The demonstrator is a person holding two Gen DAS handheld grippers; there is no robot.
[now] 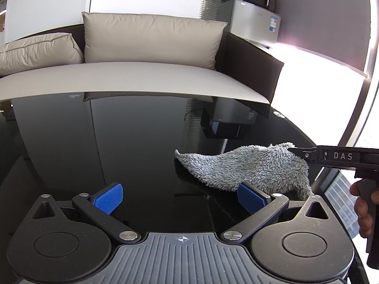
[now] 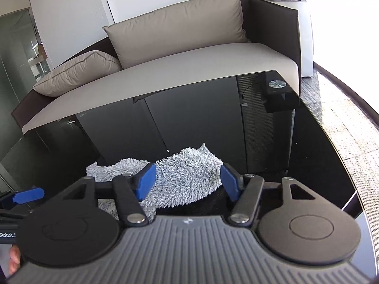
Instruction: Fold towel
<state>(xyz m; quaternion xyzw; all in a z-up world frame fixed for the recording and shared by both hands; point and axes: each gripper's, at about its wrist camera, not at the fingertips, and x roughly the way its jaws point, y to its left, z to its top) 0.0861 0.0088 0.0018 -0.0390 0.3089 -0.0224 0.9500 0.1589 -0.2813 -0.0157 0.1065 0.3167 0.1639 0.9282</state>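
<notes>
A fluffy grey towel [image 1: 248,168] lies crumpled and humped on the glossy black table [image 1: 142,142], right of centre in the left wrist view. My left gripper [image 1: 180,198] stands open just left of it, nothing between its blue pads; the right pad [image 1: 251,197] sits close to the towel's near edge. My right gripper [image 1: 305,155] reaches in from the right at the towel's raised top. In the right wrist view a raised fold of the towel [image 2: 189,170] fills the gap of the right gripper [image 2: 188,181], whose jaws stand half apart; no squeeze shows.
A beige sofa [image 1: 142,75] with cushions stands just beyond the table's far edge. A fridge with a microwave [image 1: 253,11] on top is at the back right. The table's right edge [image 2: 341,142] drops to carpet. A person's hand [image 1: 364,213] holds the right gripper's handle.
</notes>
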